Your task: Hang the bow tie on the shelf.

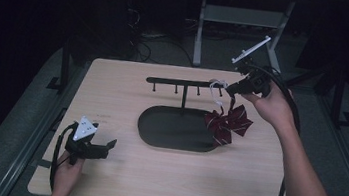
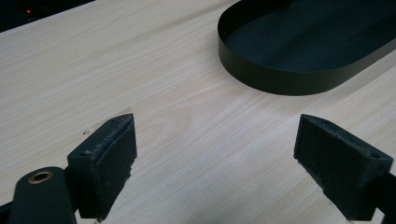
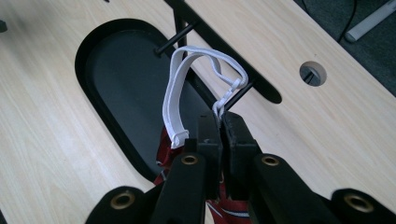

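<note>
Bow tie (image 1: 227, 123) strap (image 3: 180, 95) is risking slipping off its peg (image 3: 236, 95); right claw (image 3: 220, 122) is clamping it, left claw (image 2: 215, 154) is gaping.

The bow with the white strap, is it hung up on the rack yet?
Nearly. The right gripper is shut on the white strap, and the loop sits by the end peg of the rack. The red bow dangles over the tray. Letting go is left. The left gripper rests open.
</note>
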Demonstrator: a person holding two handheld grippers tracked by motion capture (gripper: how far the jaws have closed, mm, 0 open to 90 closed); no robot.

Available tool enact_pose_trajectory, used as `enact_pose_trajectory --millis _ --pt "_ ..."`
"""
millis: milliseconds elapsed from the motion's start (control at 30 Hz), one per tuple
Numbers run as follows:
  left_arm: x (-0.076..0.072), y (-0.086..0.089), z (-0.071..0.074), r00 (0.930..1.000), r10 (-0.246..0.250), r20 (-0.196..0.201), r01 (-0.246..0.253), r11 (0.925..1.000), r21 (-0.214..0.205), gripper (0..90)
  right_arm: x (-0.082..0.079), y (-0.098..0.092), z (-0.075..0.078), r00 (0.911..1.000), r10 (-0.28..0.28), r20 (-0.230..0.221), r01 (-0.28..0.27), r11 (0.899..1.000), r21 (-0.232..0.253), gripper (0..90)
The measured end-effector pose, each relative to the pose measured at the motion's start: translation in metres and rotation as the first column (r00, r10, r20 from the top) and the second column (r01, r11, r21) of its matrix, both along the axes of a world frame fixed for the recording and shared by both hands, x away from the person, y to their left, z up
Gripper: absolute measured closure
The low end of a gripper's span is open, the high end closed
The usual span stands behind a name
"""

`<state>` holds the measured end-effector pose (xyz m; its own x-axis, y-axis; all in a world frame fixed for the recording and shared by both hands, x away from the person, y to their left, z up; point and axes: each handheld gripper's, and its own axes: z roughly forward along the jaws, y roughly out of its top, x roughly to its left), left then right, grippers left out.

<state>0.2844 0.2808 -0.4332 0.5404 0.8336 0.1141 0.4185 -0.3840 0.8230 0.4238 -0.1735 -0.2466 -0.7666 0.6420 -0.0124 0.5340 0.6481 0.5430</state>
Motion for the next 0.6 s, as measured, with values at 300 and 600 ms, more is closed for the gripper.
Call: enact_pose_trajectory --millis 300,600 --pt "0.000 0.000 0.000 1.0000 -0.003 -0.002 0.003 1.0000 -0.002 13.1 0.013 0.000 -0.008 0.9991 -0.034 -0.024 0.034 0.999 -0.003 86.3" --pt "0.000 -0.001 0.000 1.0000 -0.003 -0.003 0.003 1.0000 -0.003 13.1 0.022 -0.005 -0.024 0.9974 -0.055 -0.046 0.055 0.998 0.005 86.2"
